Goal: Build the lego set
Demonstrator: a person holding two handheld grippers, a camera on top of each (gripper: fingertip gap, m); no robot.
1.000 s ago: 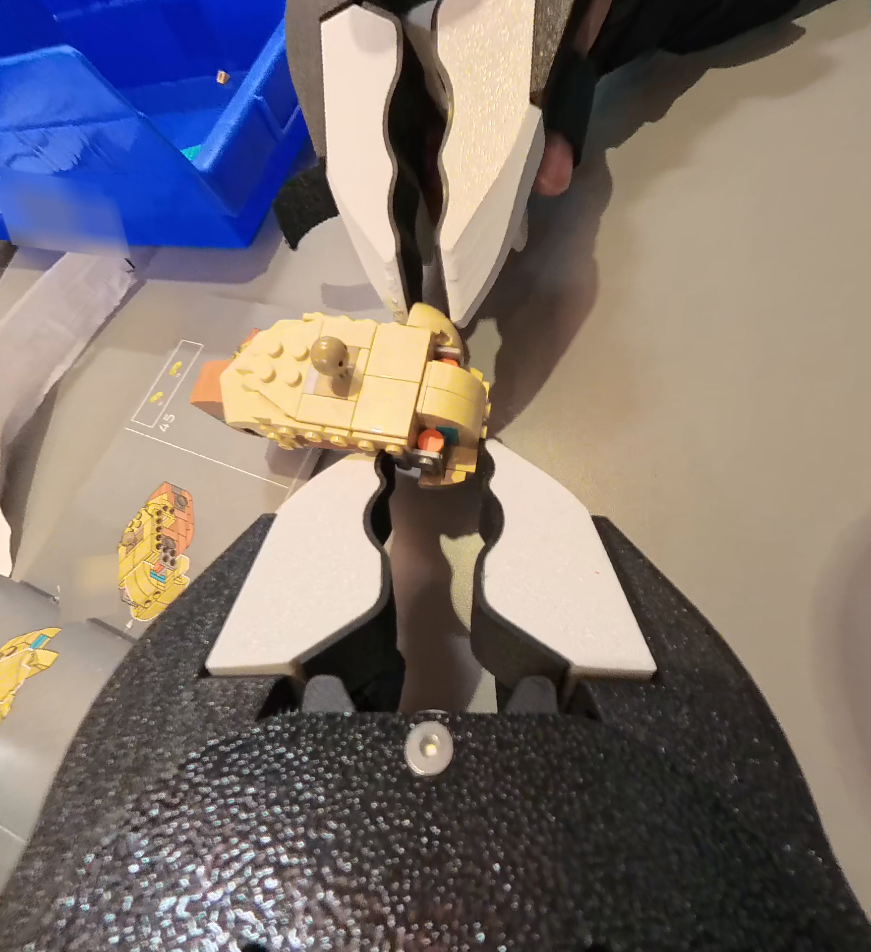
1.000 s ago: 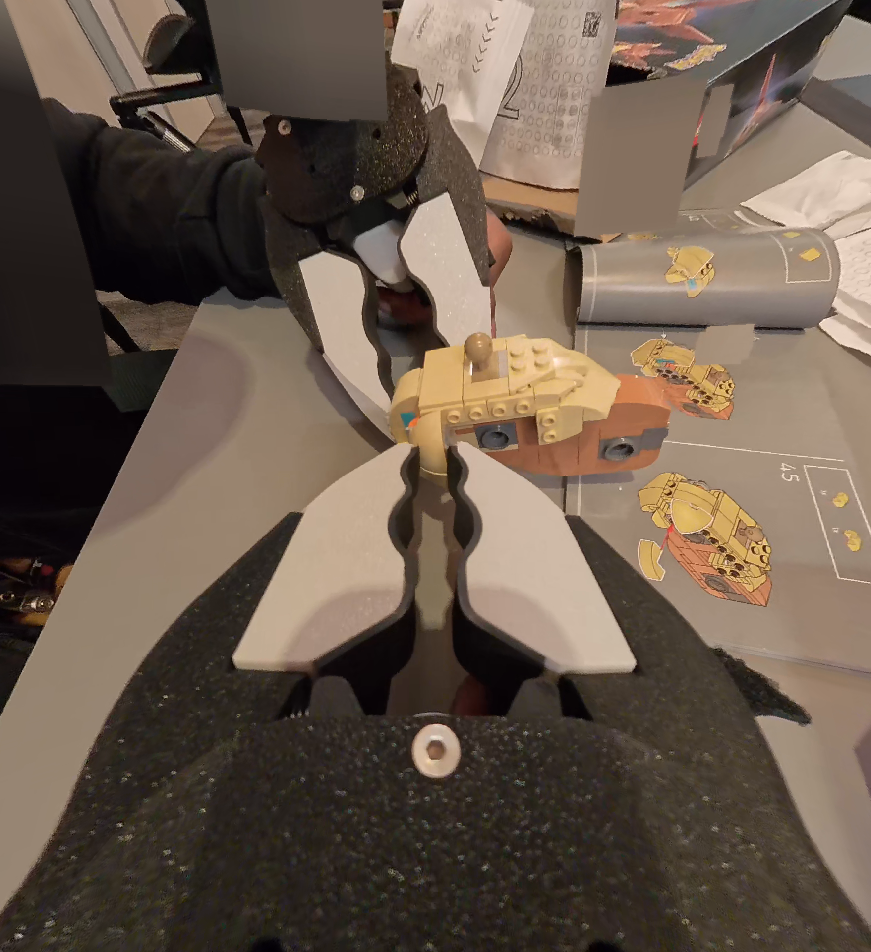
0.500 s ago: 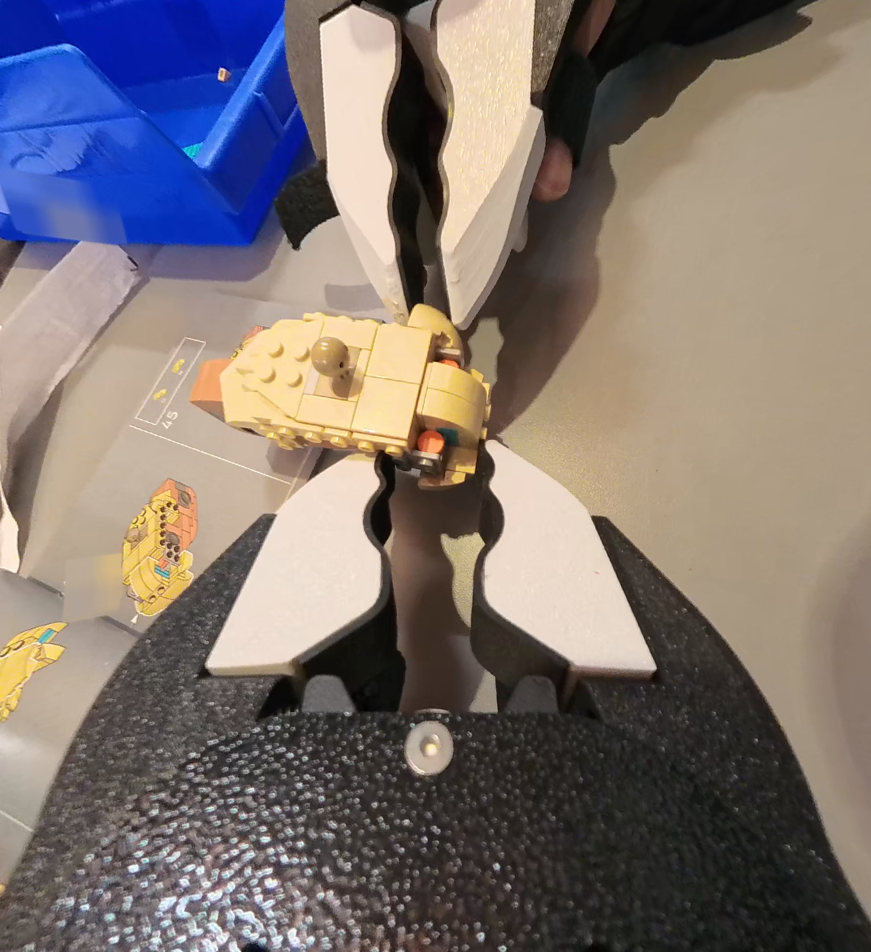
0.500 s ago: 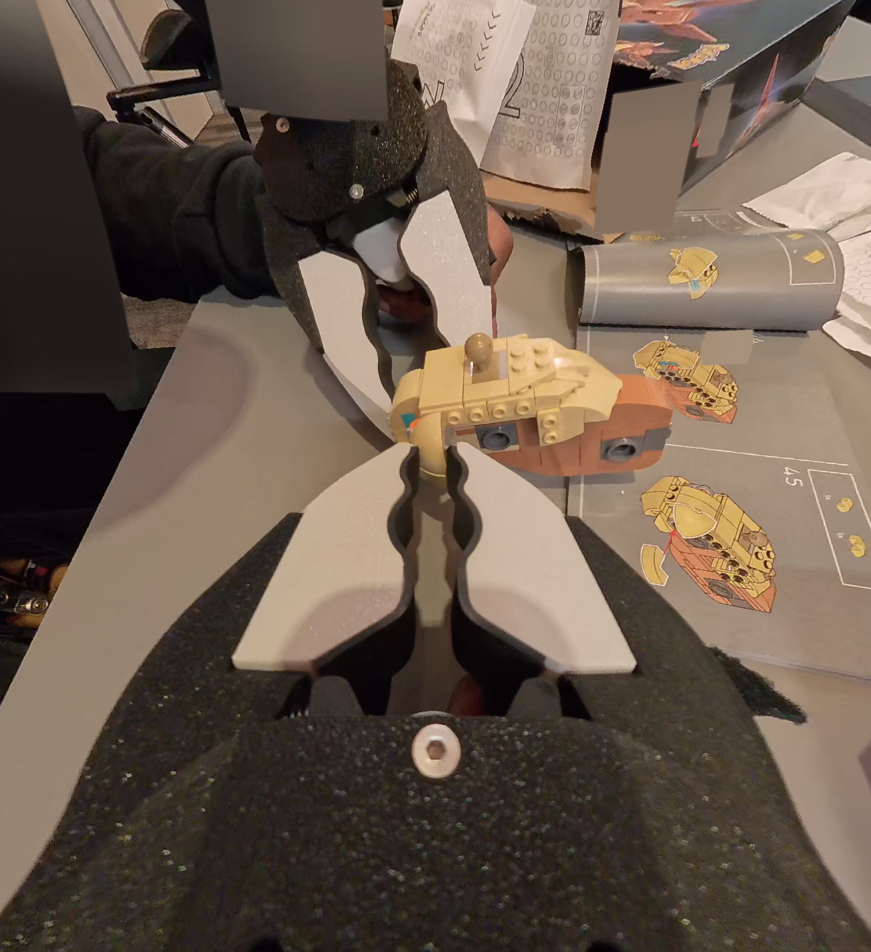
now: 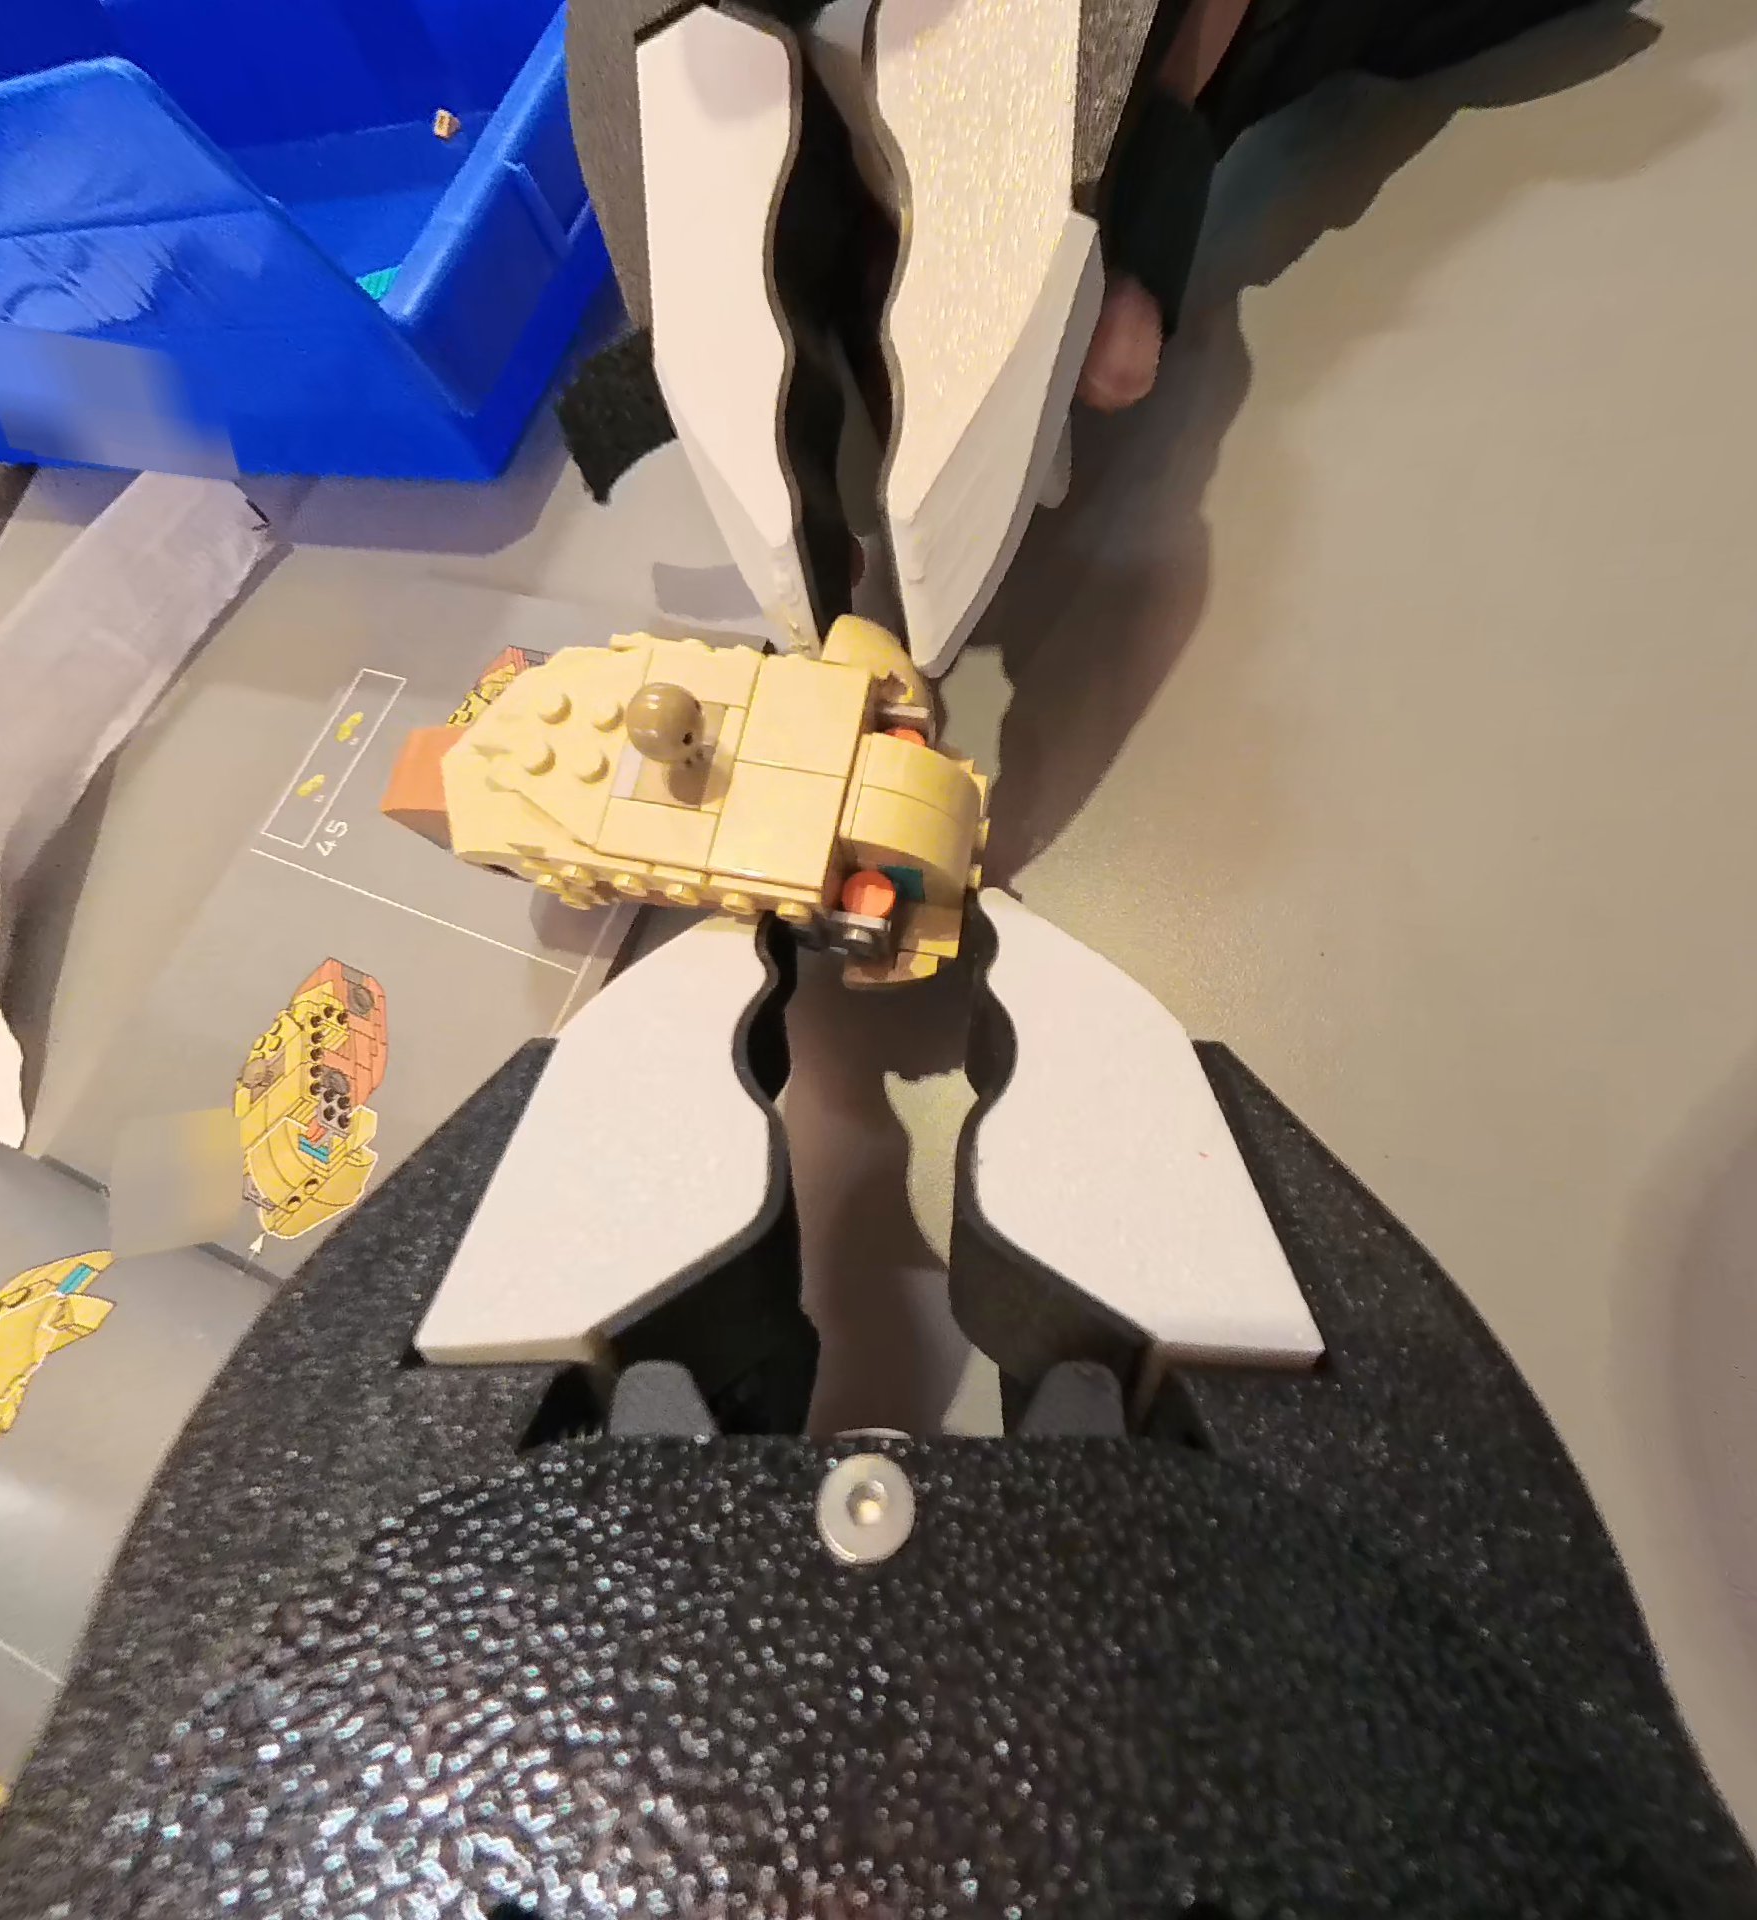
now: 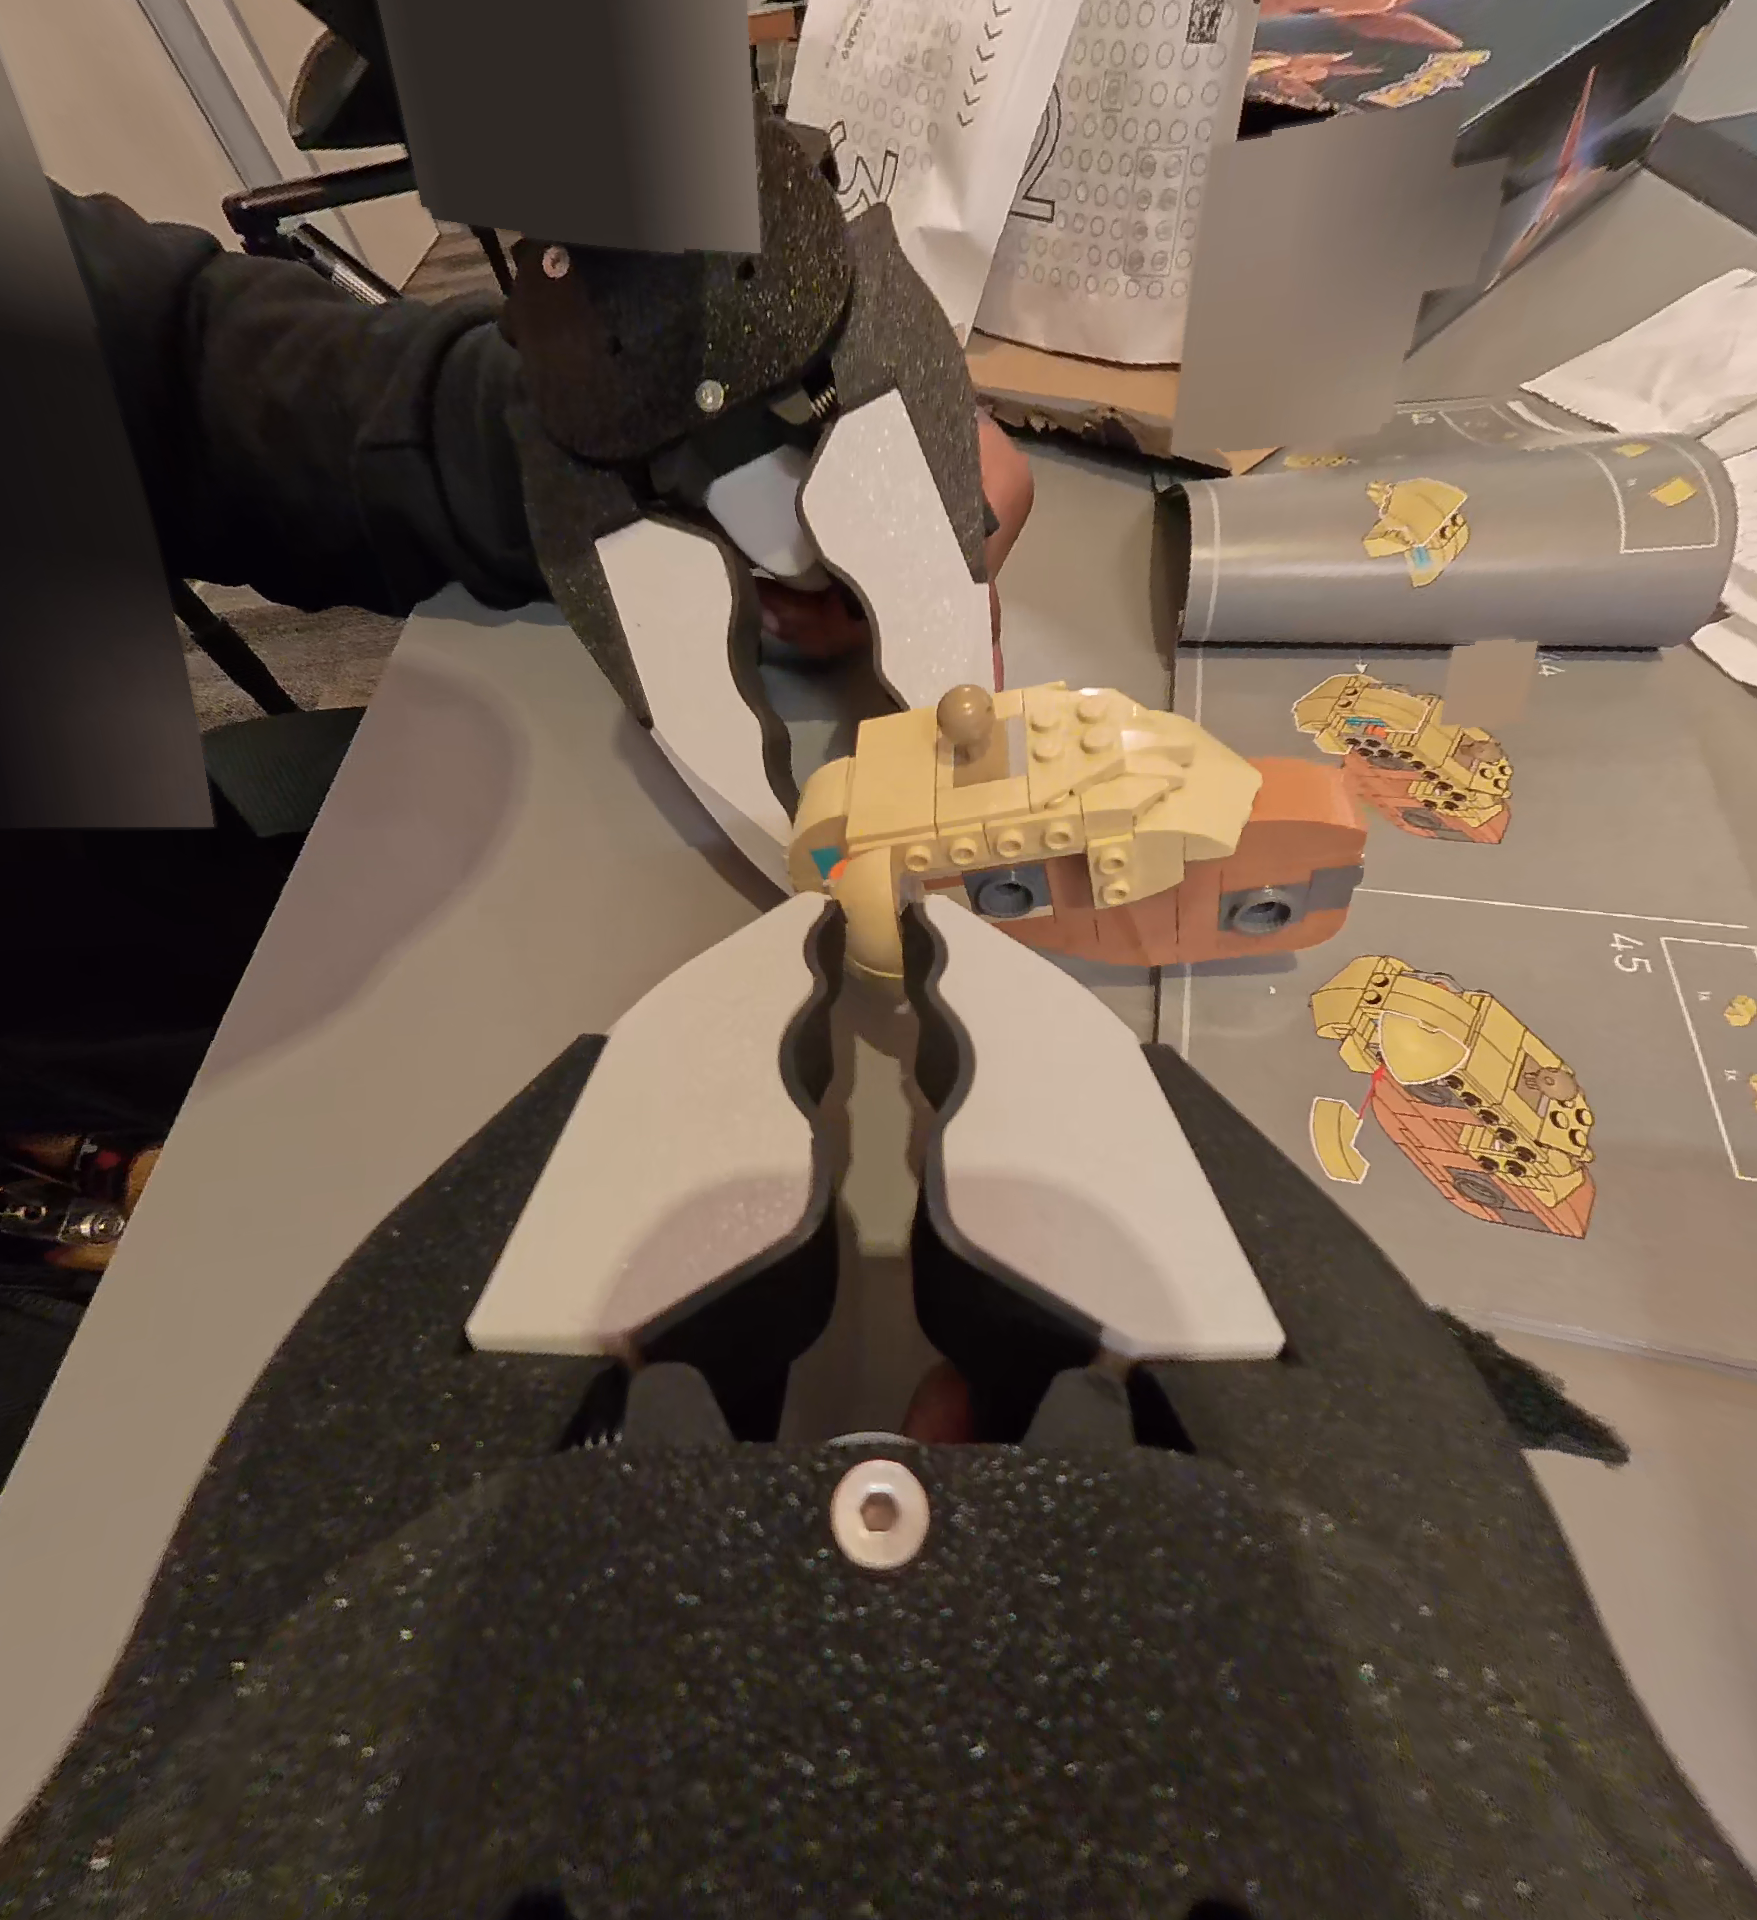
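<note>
Our right tongs are clamped on a tan curved piece, pads pressing its two sides, right at the near end of the brick model. Our left tongs grip the same end from the opposite side, set wider. We should push the piece straight and steady while the left tongs brace. Beyond lies the instruction booklet on the surface.

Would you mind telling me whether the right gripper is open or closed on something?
Closed: the right gripper pinches a tan curved brick at the brick model's end.
</note>
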